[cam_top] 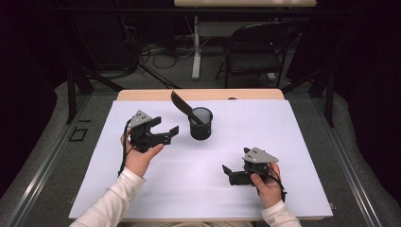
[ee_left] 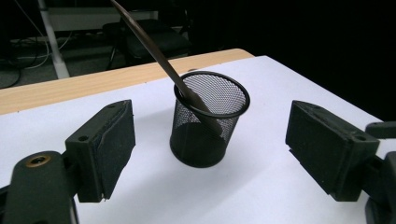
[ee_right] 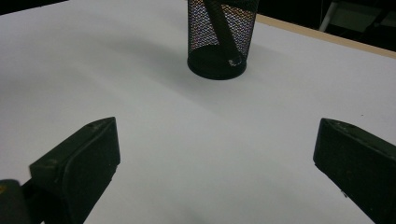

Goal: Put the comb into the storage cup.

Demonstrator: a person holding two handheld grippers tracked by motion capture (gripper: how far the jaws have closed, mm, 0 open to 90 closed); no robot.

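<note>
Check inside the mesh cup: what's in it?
The mesh cup holds one dark flat utensil, leaning out over the rim. Its lower end shows dimly through the mesh; nothing else is visible inside.

- The black wire-mesh cup (cam_top: pixel 201 124) stands on the white sheet covering the table (cam_top: pixel 265 137), just above the centre of the high view.
- The dark flat stick (cam_top: pixel 182 105) sits in the cup, leaning toward the upper left of the frame, its upper end past the rim.
- The left gripper (cam_top: pixel 163 134) is left of the cup, near it, jaws spread and turned toward it.
- The right gripper (cam_top: pixel 230 174) lies at lower right of the frame, well apart from the cup, jaws spread.
- Behind the table, at upper right, stands a dark folding chair (cam_top: pixel 255 47).
- In the left gripper view the cup (ee_left: pixel 208 119) stands between the jaws, farther off.
</note>
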